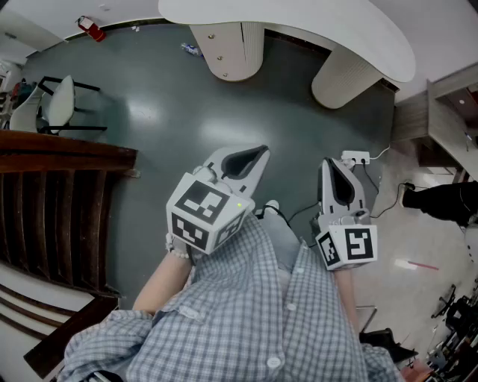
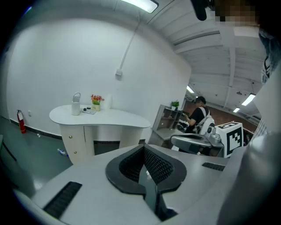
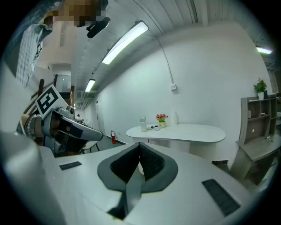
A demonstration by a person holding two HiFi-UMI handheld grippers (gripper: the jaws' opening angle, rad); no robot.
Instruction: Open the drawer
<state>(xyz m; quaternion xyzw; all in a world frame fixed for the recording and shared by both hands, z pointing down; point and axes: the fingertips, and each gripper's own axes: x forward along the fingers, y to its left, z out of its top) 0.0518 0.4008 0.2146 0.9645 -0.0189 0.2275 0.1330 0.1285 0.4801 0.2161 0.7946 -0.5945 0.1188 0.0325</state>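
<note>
A white curved surface [image 1: 299, 22] stands on two rounded pedestals at the far side of the grey-green floor [image 1: 172, 112]. The drawer [image 2: 73, 137] sits in the pedestal under the end of the surface that carries a white jug [image 2: 76, 107] and a small pot of red flowers [image 2: 96, 100]. Two small round knobs lie one above the other on that pedestal's front, which is flush and closed.

Both grippers hang in the air well short of the surface and point toward it, with nothing touching the drawer. The left gripper [image 1: 258, 153] has its jaws together and its ribbed black pads meet with nothing between them. The right gripper [image 1: 328, 164], on the side of the surface's other pedestal, also has its jaws pressed together and is empty. Sleeves of a checked shirt [image 1: 254, 313] lead up to both.

A red fire extinguisher [image 1: 91, 28] stands by the wall, off the jug end of the surface. A person in black [image 2: 197, 116] sits at a desk beyond the opposite end. A grey shelf unit [image 3: 259, 132] with a potted plant [image 3: 261, 86] on top stands past that same end.
</note>
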